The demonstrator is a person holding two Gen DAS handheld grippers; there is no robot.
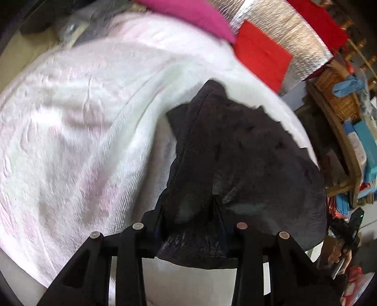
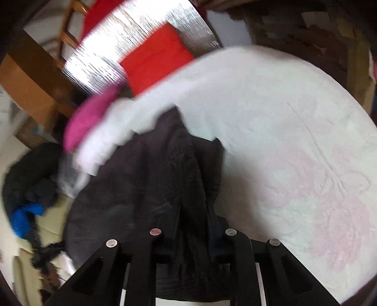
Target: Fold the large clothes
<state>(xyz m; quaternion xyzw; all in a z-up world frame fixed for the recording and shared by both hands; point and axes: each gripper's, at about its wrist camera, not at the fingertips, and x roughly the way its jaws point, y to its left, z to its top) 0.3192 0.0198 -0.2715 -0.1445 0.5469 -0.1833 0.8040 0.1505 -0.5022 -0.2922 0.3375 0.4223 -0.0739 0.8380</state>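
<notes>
Your left tool (image 1: 188, 207) pinches a bunched fold of the dark garment (image 1: 247, 146), cloth packed between the fingers; your right tool (image 2: 193, 209) does the same on another part of the dark garment (image 2: 146, 183), pads pressed into the folds. The garment lies w/ its far end on the white-pink blanket (image 1: 82, 113), its near part gathered up at both tools. In the left wrist view the blanket runs wide and bare to the left of the garment, so there's open room that side; to the right the blanket edge curves close past the garment, and just beyond it stands a wooden shelf unit (image 1: 339, 131) w/ a wicker basket (image 1: 337, 94) holding a blue cloth or bag, can't tell which, plus blue boxes lower down. At the far edge a magenta cloth (image 1: 200, 16) and a folded red cloth (image 1: 261, 56) sit near each other, the red one on a silver foil sheet (image 1: 294, 30). In the right wrist view the blanket (image 2: 294, 141) is bare to the right; to the left, off its edge, lies a dark heap of clothes (image 2: 30, 174) w/ a blue piece (image 2: 23, 219) in it, and a wooden frame (image 2: 30, 77) behind. Both views are motion-blurred, so fine edges are unclear.
</notes>
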